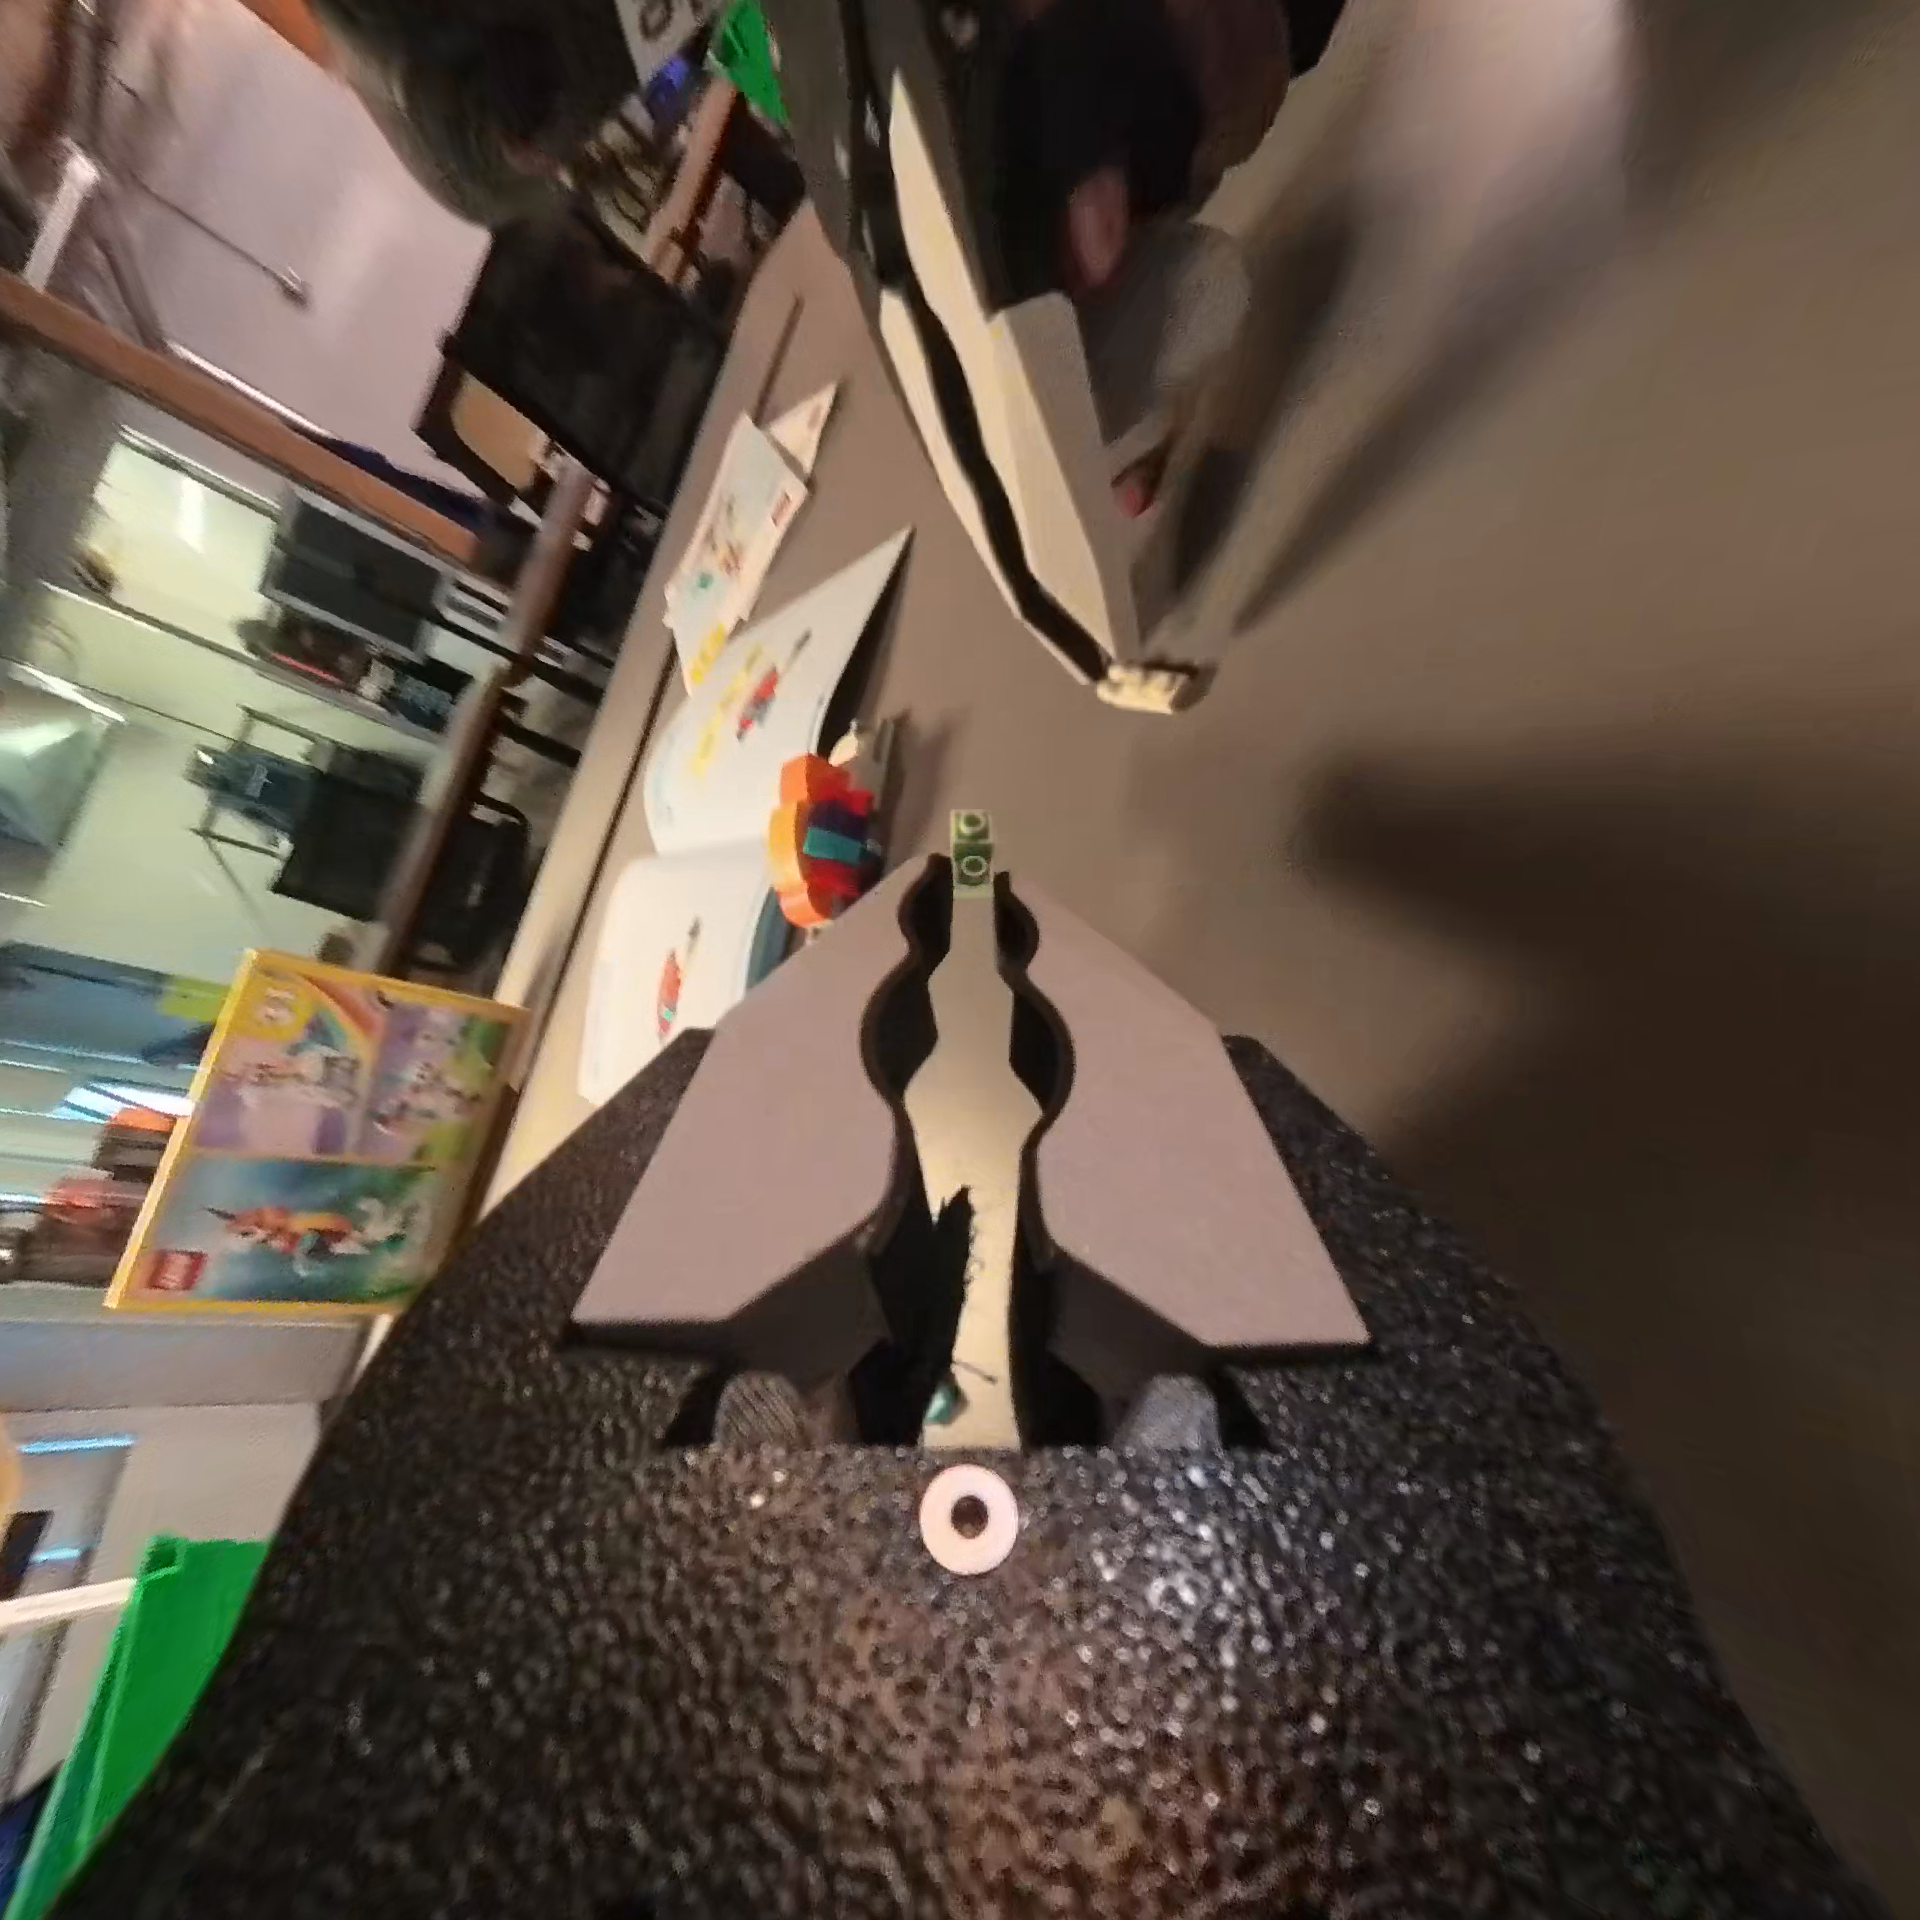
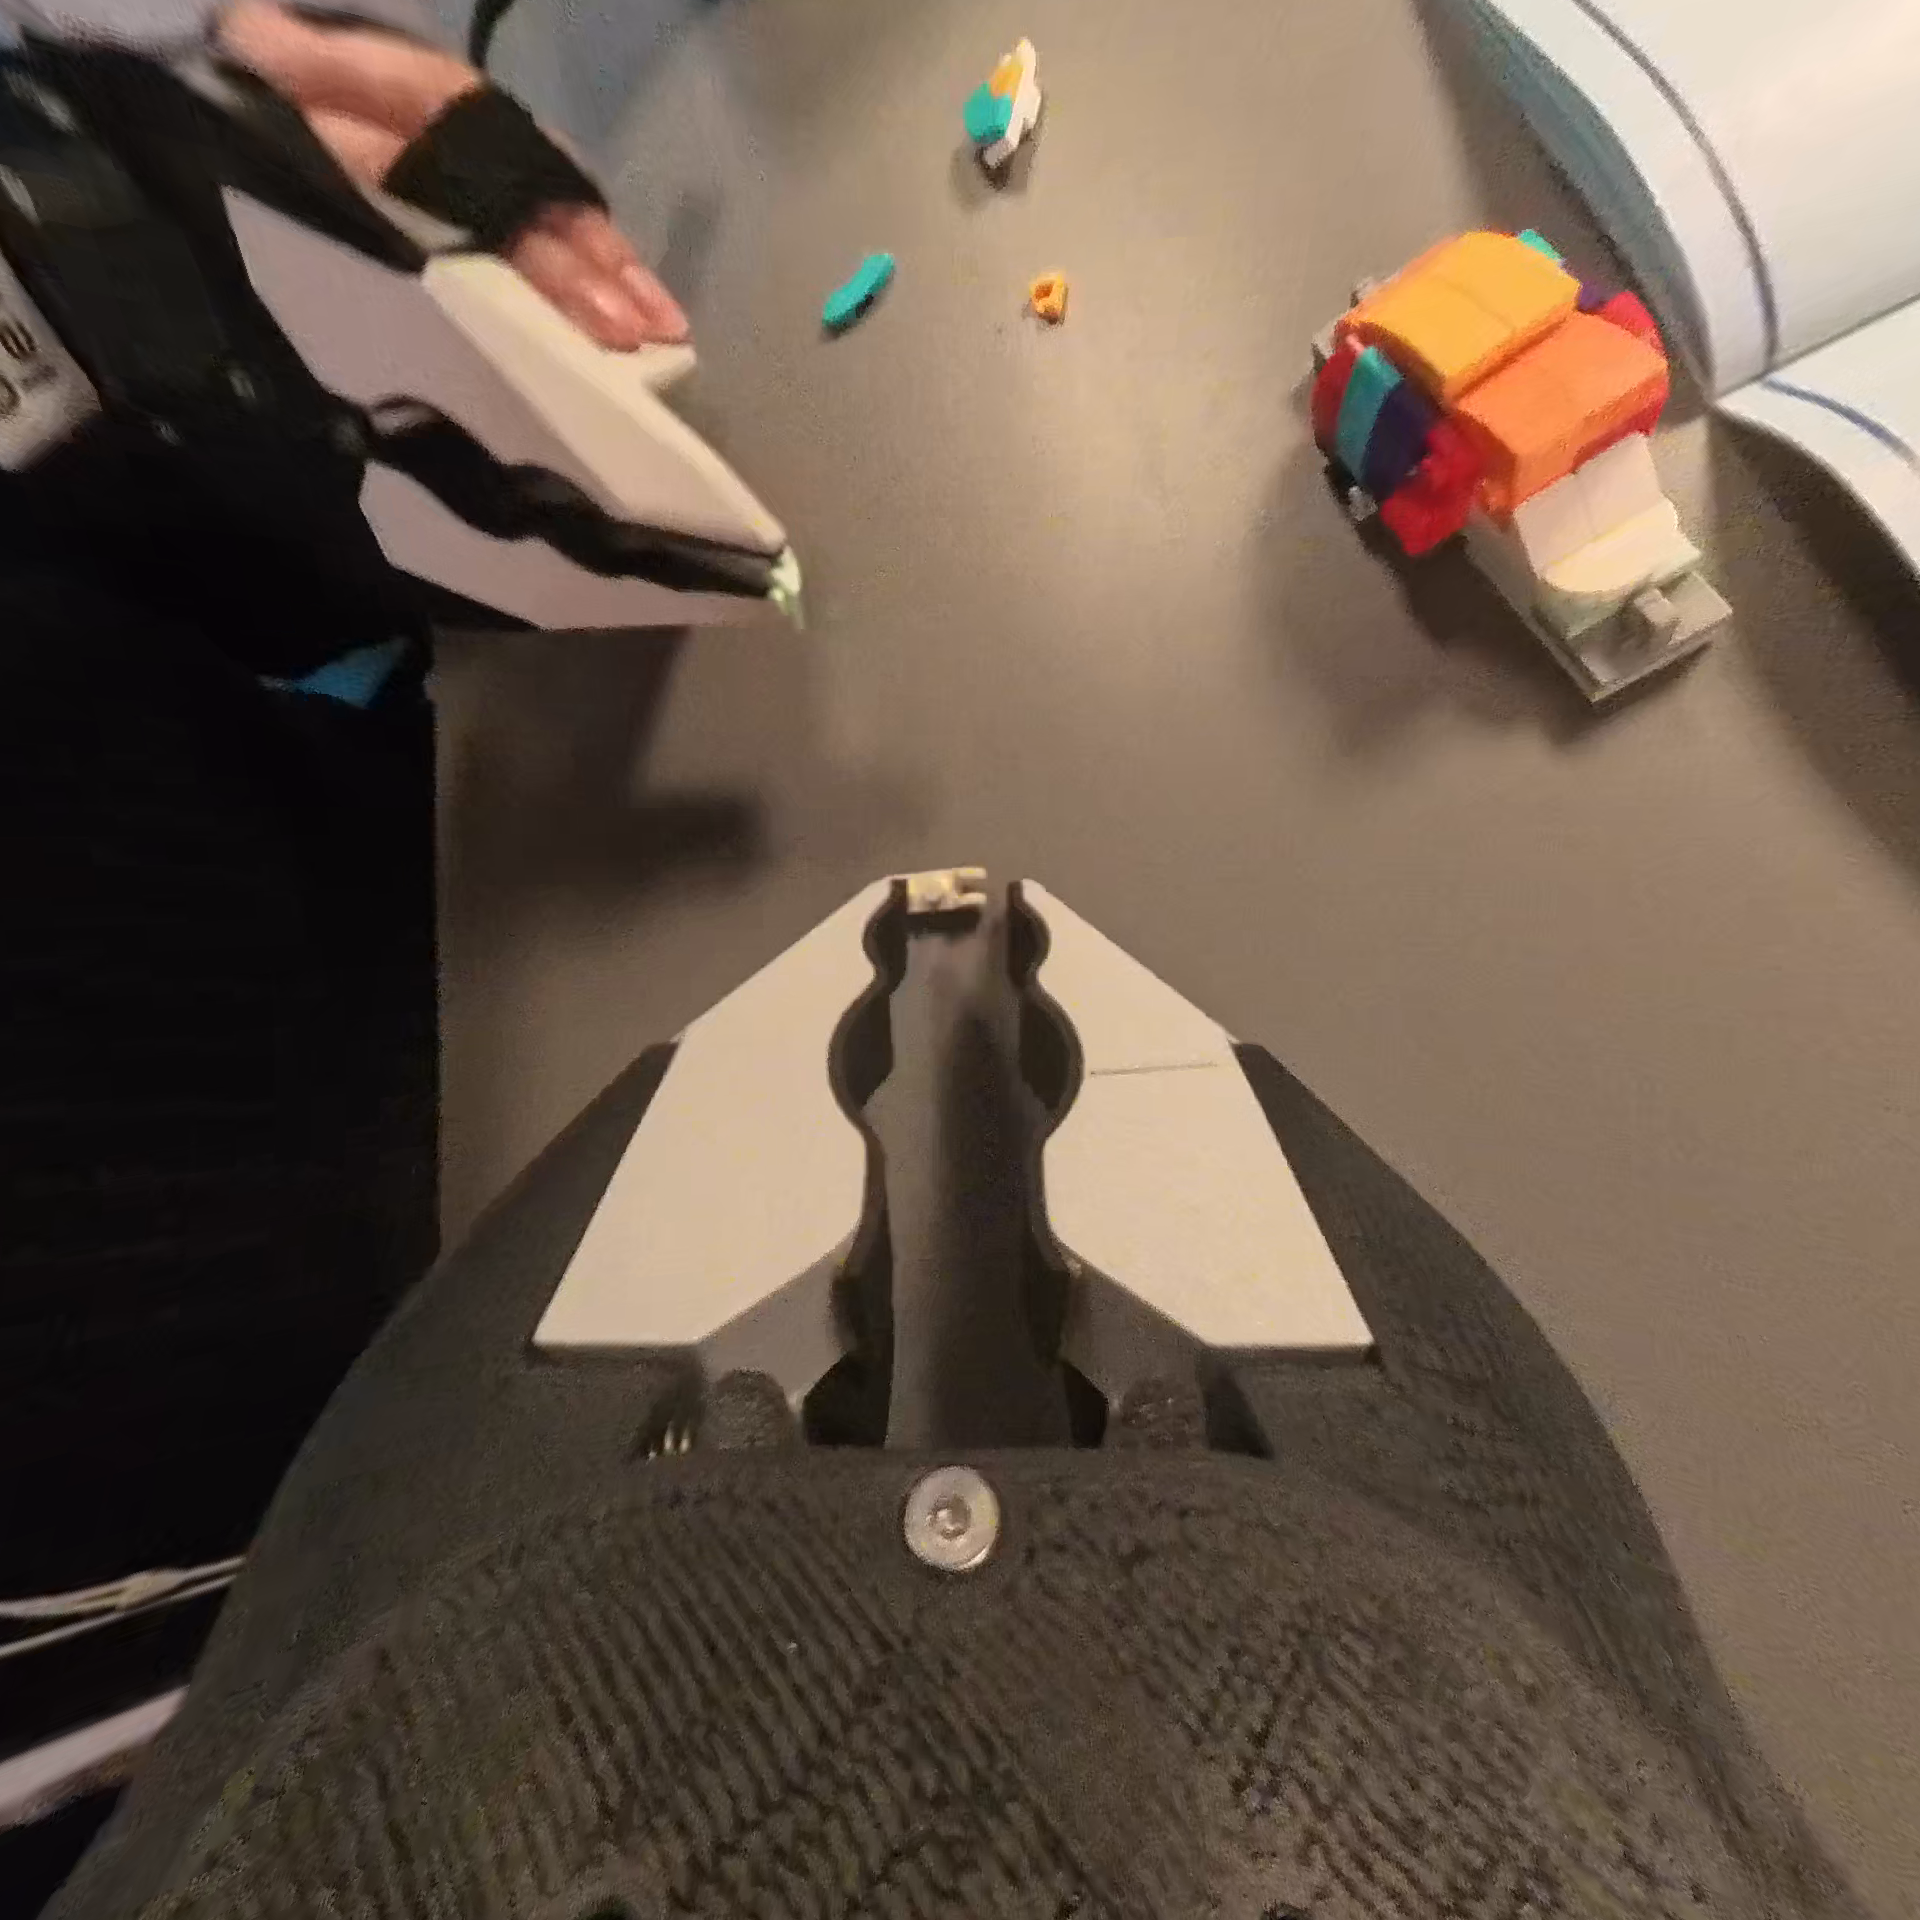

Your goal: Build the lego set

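My left gripper is shut on a small green lego piece that sticks out past the fingertips, above the grey table. It also shows in the right wrist view at upper left, held by a hand, with the green piece at its tip. My right gripper is shut on a small cream clip piece. It shows at the top of the left wrist view, holding the cream piece. The colourful partial build of orange, red, teal and white bricks lies on the table to the right, and shows in the left wrist view.
Loose pieces lie at the far side: a teal piece, a tiny orange piece and a small white-teal assembly. Open instruction booklets lie beside the build. The lego box stands at the table's left edge.
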Demonstrator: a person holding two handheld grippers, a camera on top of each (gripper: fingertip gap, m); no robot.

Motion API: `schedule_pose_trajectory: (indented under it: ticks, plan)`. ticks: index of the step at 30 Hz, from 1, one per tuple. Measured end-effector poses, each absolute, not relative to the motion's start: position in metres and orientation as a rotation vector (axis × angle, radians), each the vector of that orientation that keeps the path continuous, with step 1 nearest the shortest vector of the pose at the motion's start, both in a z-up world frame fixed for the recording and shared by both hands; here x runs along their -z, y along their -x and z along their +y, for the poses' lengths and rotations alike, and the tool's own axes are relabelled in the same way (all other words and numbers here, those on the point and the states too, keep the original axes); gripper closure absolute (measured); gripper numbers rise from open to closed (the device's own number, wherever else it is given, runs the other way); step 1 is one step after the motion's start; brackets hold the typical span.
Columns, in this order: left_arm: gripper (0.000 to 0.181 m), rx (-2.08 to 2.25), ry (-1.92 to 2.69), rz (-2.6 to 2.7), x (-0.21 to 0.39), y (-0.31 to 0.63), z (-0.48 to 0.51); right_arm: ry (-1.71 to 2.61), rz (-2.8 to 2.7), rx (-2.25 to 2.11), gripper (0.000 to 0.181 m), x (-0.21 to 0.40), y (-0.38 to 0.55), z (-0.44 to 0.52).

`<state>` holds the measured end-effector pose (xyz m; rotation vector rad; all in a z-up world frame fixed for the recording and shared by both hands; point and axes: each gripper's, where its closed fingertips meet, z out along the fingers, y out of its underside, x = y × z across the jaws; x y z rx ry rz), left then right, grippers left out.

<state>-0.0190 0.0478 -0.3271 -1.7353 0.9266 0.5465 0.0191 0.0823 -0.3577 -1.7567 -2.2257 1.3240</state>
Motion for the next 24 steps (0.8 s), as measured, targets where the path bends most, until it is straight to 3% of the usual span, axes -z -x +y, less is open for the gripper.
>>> schedule_pose_trajectory:
  ticks: [1,3,11,24]
  plan:
    - [0.175,-0.57,1.712,0.936,0.325,0.018,0.048,1.775,-2.202,-1.34,0.158,0.356,-0.018,0.084]
    - [0.175,-0.623,1.656,0.969,0.322,0.016,0.048,1.759,-2.16,-1.295,0.142,0.353,-0.015,0.094]
    - [0.176,-0.797,1.505,1.126,0.322,0.002,0.047,1.31,-2.191,-1.412,0.163,0.321,0.0,0.057]
    - [0.175,-0.691,1.586,1.059,0.329,0.003,0.048,1.184,-2.256,-1.303,0.177,0.332,0.004,0.047]
